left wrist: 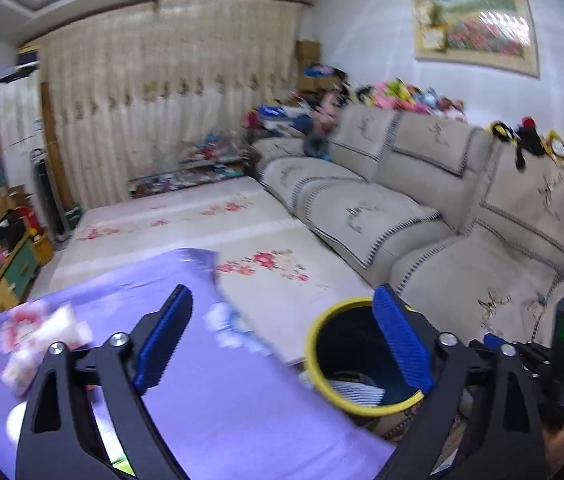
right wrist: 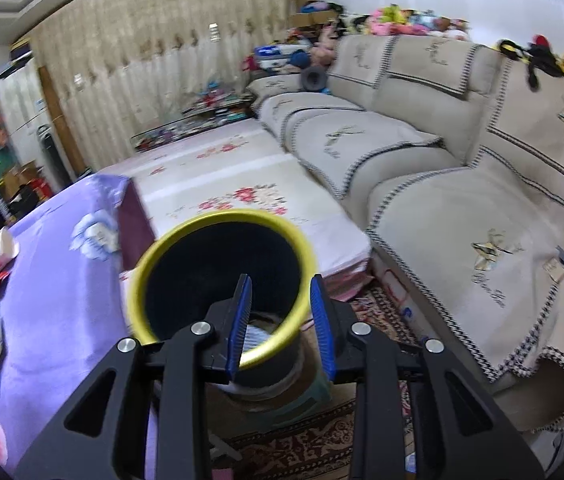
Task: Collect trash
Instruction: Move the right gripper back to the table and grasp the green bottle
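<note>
We see bin (right wrist: 144, 280): yellow rim, dark navy inside. Tablecloth (right wrist: 66, 280) purple, pale flower prints. Mat (right wrist: 218, 176) cream with red florals. Sofa (right wrist: 462, 208) beige, checked trim. Gripper pads (left wrist: 164, 340) blue, arms black.

Left gripper (left wrist: 282, 340): matte black linkage arms with triangular cut-outs, silver round screws at pivots, ribbed blue pads (left wrist: 164, 340) on fingers. Right gripper (right wrist: 282, 324): identical black frame, silver screws, blue ribbed pads (right wrist: 322, 328).

Blurred wrappers (left wrist: 30, 344) on purple cloth (left wrist: 242, 400)
</note>
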A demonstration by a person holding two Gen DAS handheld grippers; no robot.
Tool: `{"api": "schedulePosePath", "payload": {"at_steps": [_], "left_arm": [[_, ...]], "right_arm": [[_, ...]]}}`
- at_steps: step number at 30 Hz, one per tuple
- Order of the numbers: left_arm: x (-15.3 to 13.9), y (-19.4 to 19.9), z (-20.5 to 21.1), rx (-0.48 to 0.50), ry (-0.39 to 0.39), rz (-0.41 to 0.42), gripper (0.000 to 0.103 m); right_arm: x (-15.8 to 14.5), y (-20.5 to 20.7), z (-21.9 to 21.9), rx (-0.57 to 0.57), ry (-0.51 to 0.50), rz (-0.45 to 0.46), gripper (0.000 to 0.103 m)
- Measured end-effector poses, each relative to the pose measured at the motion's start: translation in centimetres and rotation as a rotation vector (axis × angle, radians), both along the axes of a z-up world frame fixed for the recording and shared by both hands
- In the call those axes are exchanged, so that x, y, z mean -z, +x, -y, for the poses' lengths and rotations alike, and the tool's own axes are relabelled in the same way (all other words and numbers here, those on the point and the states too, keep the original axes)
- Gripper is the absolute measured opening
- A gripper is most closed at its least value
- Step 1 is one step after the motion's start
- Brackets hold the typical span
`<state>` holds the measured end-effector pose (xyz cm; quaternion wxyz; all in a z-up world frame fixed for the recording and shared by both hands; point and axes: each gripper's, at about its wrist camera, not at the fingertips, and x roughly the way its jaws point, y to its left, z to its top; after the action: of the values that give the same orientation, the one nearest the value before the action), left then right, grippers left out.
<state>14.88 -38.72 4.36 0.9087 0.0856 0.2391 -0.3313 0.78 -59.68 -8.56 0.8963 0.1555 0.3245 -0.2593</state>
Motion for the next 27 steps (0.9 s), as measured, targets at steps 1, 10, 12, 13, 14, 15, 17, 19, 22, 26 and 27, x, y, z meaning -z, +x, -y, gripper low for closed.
{"api": "schedulePosePath", "payload": {"at_steps": [1, 10, 12, 13, 14, 15, 17, 19, 22, 26, 27], "left_arm": [[-0.6, -0.3, -2.8, -0.036, -0.015, 0.001, 0.094], [-0.6, -2.9, -20.8, -0.316, -0.039, 0.044, 0.098], [0.1, -3.7, -24.6, -0.372, -0.044, 0.035, 0.098], [0.4, -4.0, -26.4, -0.389, -0.049, 0.025, 0.098], [0.8, -4.3, -27.5, -0.402, -0.053, 0.016, 0.098], [1.1, -4.6, -28.6, -0.417, -0.057, 0.008, 0.098], [1.9, -5.0, -31.0, -0.452, -0.06, -0.007, 0.098], [2.4, -5.4, -31.9, -0.478, -0.06, -0.017, 0.098], [3.3, -5.7, -33.9, -0.51, -0.075, -0.031, 0.098], [3.7, -5.7, -33.5, -0.512, -0.087, -0.04, 0.098], [3.8, -5.6, -33.4, -0.509, -0.088, -0.04, 0.098]], "right_arm": [[-0.1, 0.6, -1.1, -0.036, 0.003, 0.001, 0.03], [0.1, 6.5, -13.4, -0.453, 0.068, -0.012, 0.035], [0.2, 7.7, -16.2, -0.536, 0.088, -0.012, 0.036], [0.1, 8.4, -17.7, -0.588, 0.096, -0.01, 0.036], [0.1, 9.0, -19.2, -0.635, 0.099, -0.007, 0.037], [0.0, 9.4, -20.1, -0.662, 0.098, -0.005, 0.04], [0.1, 10.3, -22.6, -0.734, 0.087, -0.008, 0.041], [0.5, 11.3, -24.6, -0.797, 0.081, -0.024, 0.041], [1.5, 12.4, -27.4, -0.868, 0.067, -0.059, 0.044], [2.3, 13.3, -29.2, -0.919, 0.039, -0.08, 0.052], [2.4, 13.5, -29.5, -0.926, 0.03, -0.082, 0.052]]}}
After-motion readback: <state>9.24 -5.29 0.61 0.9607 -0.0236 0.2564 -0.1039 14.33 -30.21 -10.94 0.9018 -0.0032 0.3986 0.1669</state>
